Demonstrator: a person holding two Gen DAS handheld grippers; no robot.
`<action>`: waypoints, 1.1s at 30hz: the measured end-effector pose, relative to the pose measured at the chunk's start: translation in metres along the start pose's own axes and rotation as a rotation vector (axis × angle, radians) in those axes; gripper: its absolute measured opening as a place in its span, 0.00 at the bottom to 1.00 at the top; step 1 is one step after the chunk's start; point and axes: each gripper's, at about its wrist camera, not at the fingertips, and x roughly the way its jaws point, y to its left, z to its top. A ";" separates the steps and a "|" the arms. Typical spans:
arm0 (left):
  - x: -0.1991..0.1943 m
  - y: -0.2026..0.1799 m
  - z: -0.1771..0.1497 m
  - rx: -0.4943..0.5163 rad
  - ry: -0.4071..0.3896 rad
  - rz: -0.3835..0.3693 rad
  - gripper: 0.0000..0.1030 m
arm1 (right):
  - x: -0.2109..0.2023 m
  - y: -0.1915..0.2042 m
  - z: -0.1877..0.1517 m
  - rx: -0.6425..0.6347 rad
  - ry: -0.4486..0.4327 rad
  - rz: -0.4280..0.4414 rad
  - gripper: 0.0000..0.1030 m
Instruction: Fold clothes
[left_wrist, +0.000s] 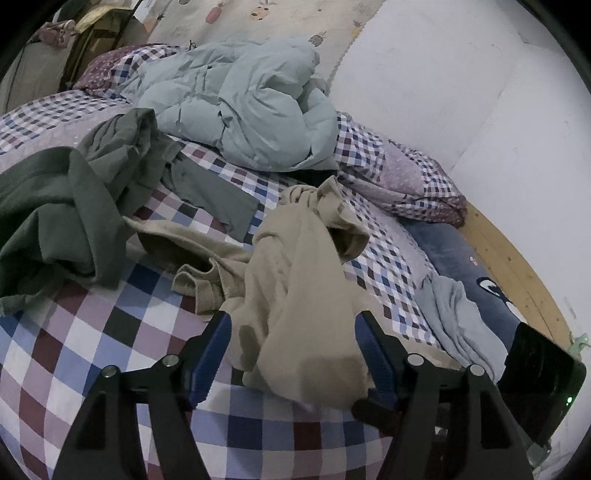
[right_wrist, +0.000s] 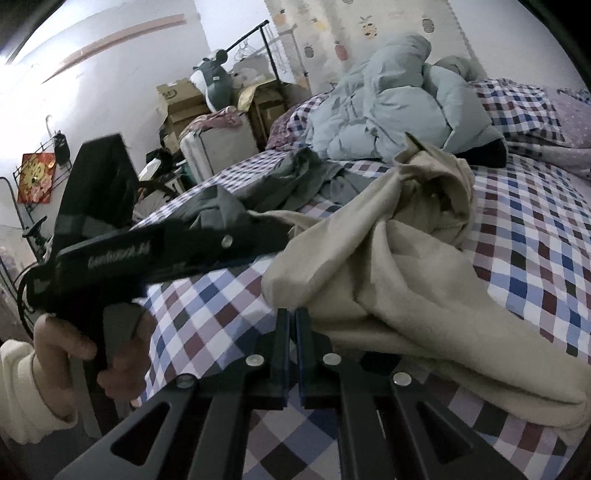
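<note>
- The beige garment (left_wrist: 295, 266) lies crumpled on the checked bedsheet (left_wrist: 110, 332), and everything below is placed relative to it.
- Left gripper (left_wrist: 293, 332): its blue-padded jaws stand wide apart on either side of the garment's near end. The cloth bunches loosely in the gap; the pads do not press on it, so the grip is released.
- Right gripper (right_wrist: 291, 321): its jaws are clenched together right at the garment's near-left edge. Whether a thin fold of the cloth is caught between them cannot be told, as the cloth drapes just beside and over the tips.
- In the right wrist view the left gripper's black body (right_wrist: 147, 251) reaches across toward the garment's left side, held by a hand (right_wrist: 74, 350) in a cream sleeve (right_wrist: 18, 391).
- A dark green garment (left_wrist: 55, 214) lies in a heap to the left of the beige one, touching one of its spread edges.
- A pale blue quilted jacket (left_wrist: 240, 110) sits beyond the beige garment, farther up the bed.
- A light grey cloth (left_wrist: 454, 317) and a denim-blue pillow (left_wrist: 461, 254) lie to the right of the beige garment, at the bed's edge near the wooden frame (left_wrist: 517, 273).
- Cardboard boxes (right_wrist: 181, 107) stand stacked well beyond the garment, off the bed by the wall.
</note>
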 end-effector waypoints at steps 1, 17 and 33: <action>0.001 -0.002 0.000 0.006 0.000 0.000 0.71 | 0.000 0.001 -0.001 -0.005 0.003 0.000 0.02; 0.021 -0.024 -0.005 0.125 0.021 0.083 0.71 | -0.003 0.025 -0.018 -0.134 0.087 0.097 0.01; 0.018 -0.037 -0.015 0.205 -0.066 0.126 0.04 | -0.041 -0.031 -0.006 0.050 -0.049 -0.044 0.34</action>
